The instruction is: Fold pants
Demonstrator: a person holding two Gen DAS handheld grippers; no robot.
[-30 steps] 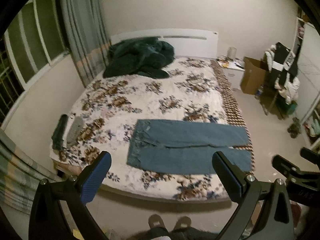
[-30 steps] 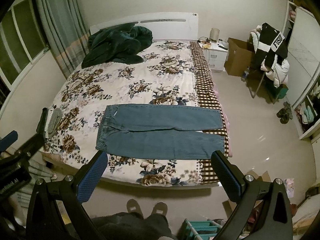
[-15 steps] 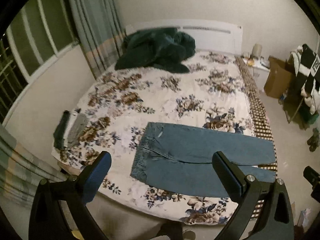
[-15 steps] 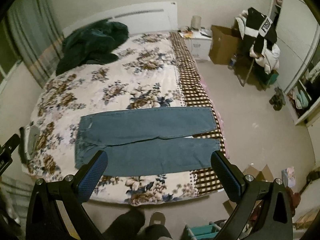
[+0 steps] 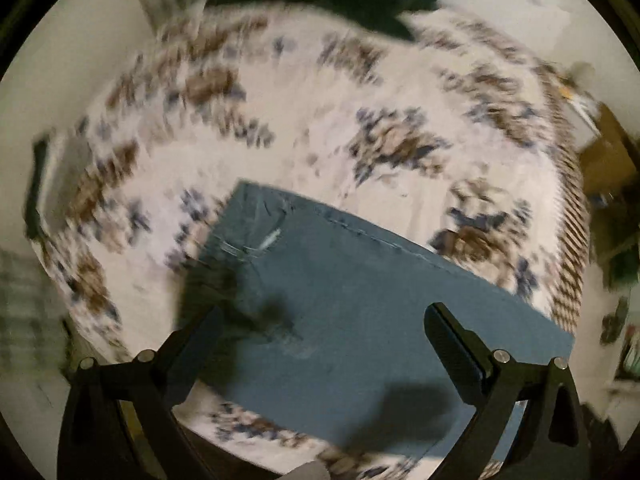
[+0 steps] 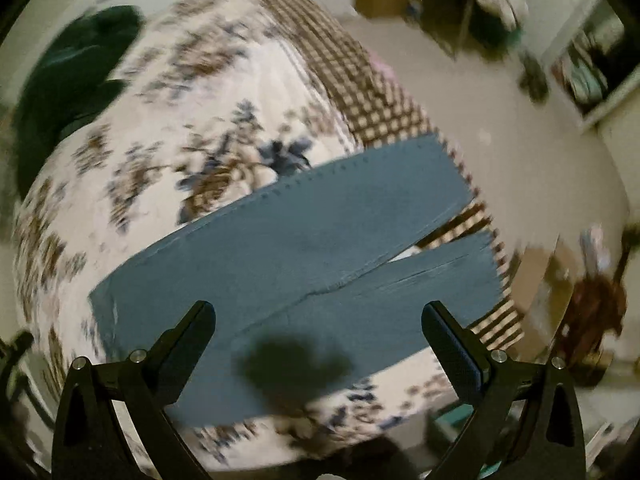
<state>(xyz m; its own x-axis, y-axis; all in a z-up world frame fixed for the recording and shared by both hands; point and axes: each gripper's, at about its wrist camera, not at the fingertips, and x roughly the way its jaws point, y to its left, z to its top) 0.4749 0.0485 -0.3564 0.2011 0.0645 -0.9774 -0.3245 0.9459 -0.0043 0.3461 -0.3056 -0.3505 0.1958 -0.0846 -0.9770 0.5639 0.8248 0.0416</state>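
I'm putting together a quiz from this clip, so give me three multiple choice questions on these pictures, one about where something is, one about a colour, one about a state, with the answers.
1. Where do the pants lie?
A. on the floor
B. on the bed, near its foot
C. on a chair

2. What colour are the pants?
A. blue
B. red
C. white

3. How are the left tongs and right tongs?
A. both shut on the pants
B. one open, one shut
C. both open, holding nothing

Answers:
1 B, the pants lie flat on the flowered bedspread, near its close edge.
2 A, the cloth is blue denim in both views.
3 C, in each view the two fingers stand wide apart above the pants with nothing between them.
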